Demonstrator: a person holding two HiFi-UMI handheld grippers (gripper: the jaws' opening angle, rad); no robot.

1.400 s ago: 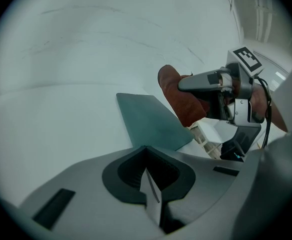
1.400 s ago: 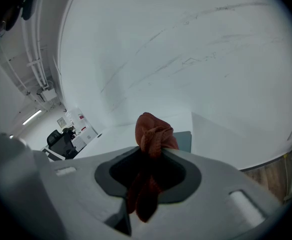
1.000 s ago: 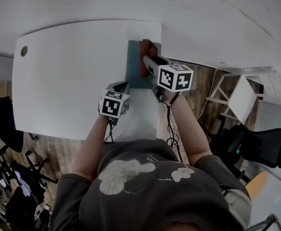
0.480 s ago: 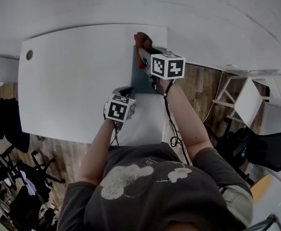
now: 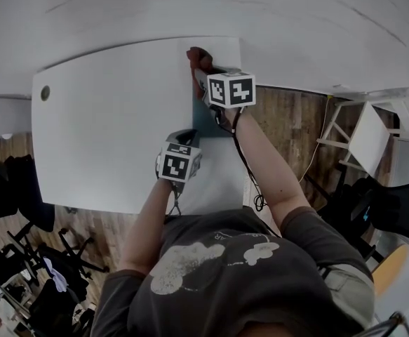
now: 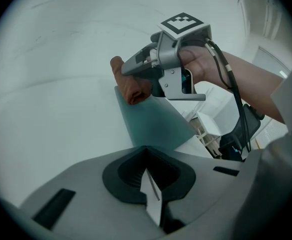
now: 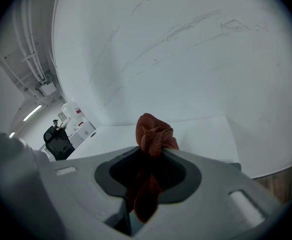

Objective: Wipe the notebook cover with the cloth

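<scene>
A white tabletop (image 5: 106, 132) is filling the middle of the room, with a round cable hole (image 5: 45, 93) showing near its left corner. A plain white wall (image 5: 295, 20) is rising behind it. Wooden flooring (image 5: 288, 128) is running underneath. A small white folding table (image 5: 362, 142) is standing to the right, a black office chair (image 5: 393, 213) sitting beside it. A ceiling strip light (image 7: 31, 113) is glowing.

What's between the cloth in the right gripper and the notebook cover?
Nothing visible. The right gripper is shut on the cloth, which sits at the far edge of the notebook. The cover is bare from there to the near end, where the left gripper points at it with its jaws together.
</scene>
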